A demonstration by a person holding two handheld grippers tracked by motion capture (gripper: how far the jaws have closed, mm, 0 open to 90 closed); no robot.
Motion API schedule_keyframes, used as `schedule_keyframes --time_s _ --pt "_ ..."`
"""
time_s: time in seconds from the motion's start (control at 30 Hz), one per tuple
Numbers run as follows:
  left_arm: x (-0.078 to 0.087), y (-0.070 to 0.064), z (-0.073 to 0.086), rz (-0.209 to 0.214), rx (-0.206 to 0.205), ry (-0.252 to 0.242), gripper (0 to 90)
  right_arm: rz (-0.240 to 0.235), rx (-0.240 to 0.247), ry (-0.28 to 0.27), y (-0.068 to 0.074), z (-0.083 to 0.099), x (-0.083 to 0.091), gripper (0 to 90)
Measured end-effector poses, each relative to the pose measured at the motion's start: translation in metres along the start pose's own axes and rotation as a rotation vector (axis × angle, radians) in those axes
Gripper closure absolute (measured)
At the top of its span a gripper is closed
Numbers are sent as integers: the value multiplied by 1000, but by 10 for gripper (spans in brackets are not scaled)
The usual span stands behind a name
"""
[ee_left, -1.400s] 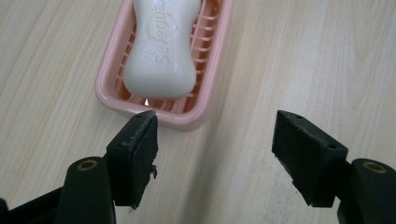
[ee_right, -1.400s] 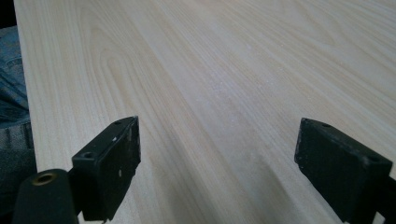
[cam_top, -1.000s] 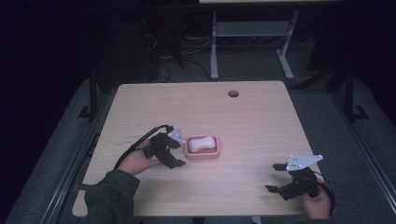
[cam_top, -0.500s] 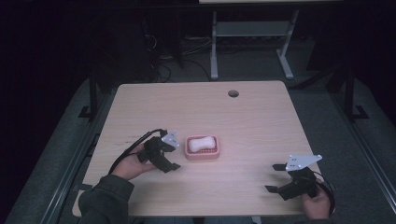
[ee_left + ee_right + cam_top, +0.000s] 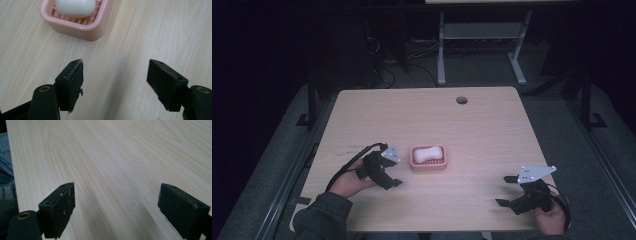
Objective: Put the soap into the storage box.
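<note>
A white bar of soap (image 5: 426, 153) lies in a pink slatted soap dish (image 5: 442, 163) near the middle of the wooden table (image 5: 472, 125). My left gripper (image 5: 392, 172) stands open just left of the dish, nothing between its jaws. In the left gripper view the soap dish (image 5: 82, 27) with the soap (image 5: 75, 7) sits ahead and to the left of the left gripper (image 5: 115, 82). My right gripper (image 5: 506, 191) rests open near the table's front right corner, over bare wood. The right gripper view has the right gripper (image 5: 116, 207) wide open above the tabletop.
A round cable hole (image 5: 461, 100) lies at the table's far edge. Beyond the table stand a white metal frame (image 5: 482, 35) and cables on a dark floor. The table's front edge (image 5: 11, 170) runs along the left in the right gripper view, with a denim-clad leg (image 5: 5, 172) beside it.
My left gripper has drawn back to the left and toward the front, away from the soap dish. The right gripper has stayed where it was.
</note>
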State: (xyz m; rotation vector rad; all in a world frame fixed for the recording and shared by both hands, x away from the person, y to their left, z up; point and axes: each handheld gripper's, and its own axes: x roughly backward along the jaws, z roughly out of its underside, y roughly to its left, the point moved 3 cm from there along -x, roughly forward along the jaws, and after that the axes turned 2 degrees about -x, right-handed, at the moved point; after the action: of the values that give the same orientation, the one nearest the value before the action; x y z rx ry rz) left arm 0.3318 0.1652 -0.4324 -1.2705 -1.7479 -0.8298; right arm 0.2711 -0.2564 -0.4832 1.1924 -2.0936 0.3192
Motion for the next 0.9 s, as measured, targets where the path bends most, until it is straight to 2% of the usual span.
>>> schedule_keyframes --time_s 0.27,0.33,0.6,0.8,0.83,0.87,0.9 --pt "0 -4 7 0 0 -4 285 -1 -1 -1 0 0 0 141" --pt "-1 -5 8 6 13 -3 285 -1 -2 0 0 0 0 141" --pt "0 -8 15 -6 8 -2 283 1 -3 3 0 0 0 140" --pt "-1 -11 20 -4 27 -4 280 1 -3 3 0 0 0 141" --pt "0 -10 21 -7 18 -1 280 1 -1 2 0 0 0 141" --pt "-1 -11 22 -9 30 -10 280 1 -3 3 0 0 0 141" --pt "0 -11 23 -5 24 1 280 1 -3 3 0 0 -1 141"
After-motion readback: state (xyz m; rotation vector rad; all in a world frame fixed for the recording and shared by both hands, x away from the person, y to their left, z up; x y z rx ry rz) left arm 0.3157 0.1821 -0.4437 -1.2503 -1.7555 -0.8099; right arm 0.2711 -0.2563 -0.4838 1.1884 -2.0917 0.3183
